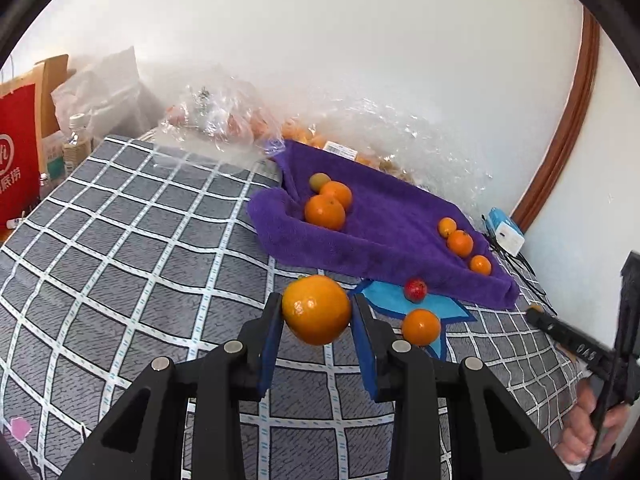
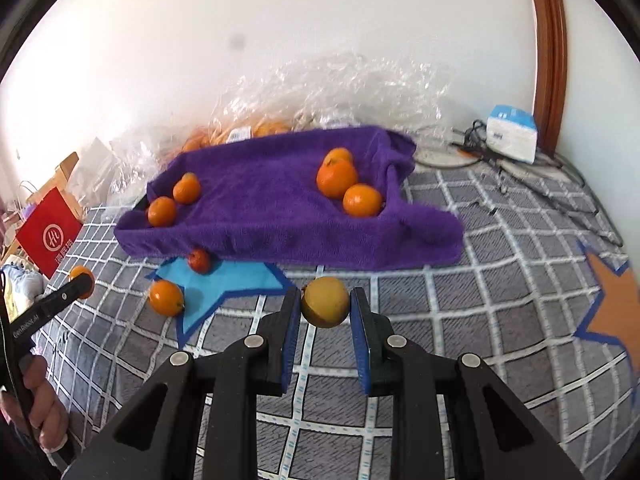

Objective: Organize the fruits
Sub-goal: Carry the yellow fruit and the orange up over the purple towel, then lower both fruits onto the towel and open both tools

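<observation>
Fruit fills both pairs of tongs: the left gripper (image 1: 316, 312), at the lower centre of its own view, is clamped on a big orange (image 1: 316, 310), and the right gripper (image 2: 325, 308), lower centre of the right view, is clamped on a smaller yellowish fruit (image 2: 325, 307). Both are held above a grey checked bedcover (image 1: 132, 248). Beyond them sits a purple towel (image 1: 384, 220) shaped like a tray. In the left view it holds 2 oranges and 1 yellowish fruit at its left end (image 1: 325, 212) and 3 small oranges in a row at its right end (image 1: 460, 243). Just in front of the towel, a blue star patch (image 1: 390, 300) carries a small red fruit (image 1: 415, 289) and a loose orange (image 1: 421, 327). Clear plastic bags of oranges (image 2: 248, 128) lie against the white wall behind the towel. A red bag (image 1: 18, 152) stands at the left edge.
</observation>
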Tool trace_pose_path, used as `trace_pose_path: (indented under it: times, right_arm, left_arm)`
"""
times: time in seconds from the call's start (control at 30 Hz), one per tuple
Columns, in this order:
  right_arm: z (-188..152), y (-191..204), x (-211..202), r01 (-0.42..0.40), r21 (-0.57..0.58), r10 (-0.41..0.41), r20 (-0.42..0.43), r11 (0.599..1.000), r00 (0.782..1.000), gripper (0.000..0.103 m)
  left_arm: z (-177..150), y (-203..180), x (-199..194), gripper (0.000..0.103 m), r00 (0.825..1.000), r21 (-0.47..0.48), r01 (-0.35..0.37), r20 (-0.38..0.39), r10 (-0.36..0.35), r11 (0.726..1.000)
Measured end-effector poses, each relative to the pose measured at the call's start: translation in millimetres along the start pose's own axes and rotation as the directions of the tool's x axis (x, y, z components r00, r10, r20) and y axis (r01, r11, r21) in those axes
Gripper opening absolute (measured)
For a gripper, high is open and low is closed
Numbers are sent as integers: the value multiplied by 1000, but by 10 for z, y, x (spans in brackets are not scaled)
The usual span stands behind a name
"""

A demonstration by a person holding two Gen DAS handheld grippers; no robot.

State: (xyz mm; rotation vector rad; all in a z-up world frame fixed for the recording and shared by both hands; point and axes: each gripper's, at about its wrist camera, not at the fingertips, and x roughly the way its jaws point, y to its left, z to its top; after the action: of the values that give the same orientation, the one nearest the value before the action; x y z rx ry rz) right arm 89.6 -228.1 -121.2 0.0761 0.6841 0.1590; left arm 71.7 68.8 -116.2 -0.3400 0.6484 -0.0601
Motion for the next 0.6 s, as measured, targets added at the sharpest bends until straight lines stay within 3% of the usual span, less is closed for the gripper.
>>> trace_pose_path:
  times: [0.23, 0.6]
  right_arm:
    - [310, 41, -68, 5, -34, -4, 36, 999, 999, 25]
    - [742, -13, 377, -46, 15, 46, -10, 999, 999, 25]
  left_arm:
    - [72, 28, -98, 32, 1000, 2, -29, 8, 29, 1000]
    - [538, -137, -107, 32, 999, 47, -51, 14, 50, 998]
